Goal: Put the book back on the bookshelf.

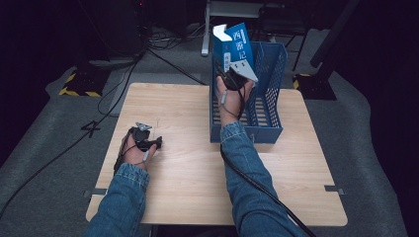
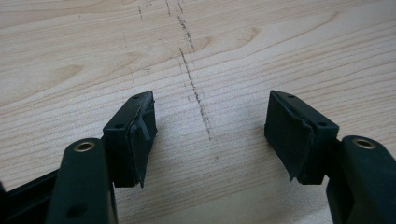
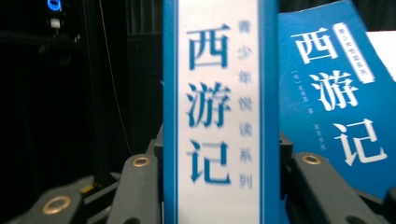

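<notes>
Blue book (image 1: 234, 47) sits clamped by its spine between your right gripper's (image 1: 228, 74) fingers, held upright over the near-left corner of the blue mesh file rack (image 1: 269, 89) at the bench's (image 1: 197, 187) far side. You look to be mid-placement: next, lower it straight into the slot before letting go. Your left gripper (image 2: 210, 135) rests on the bench, fingers wide and empty.

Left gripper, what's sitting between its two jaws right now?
Nothing: the left gripper has open jaws over bare wooden table, with a faint pencil-like line between them, as the left gripper view shows.
</notes>
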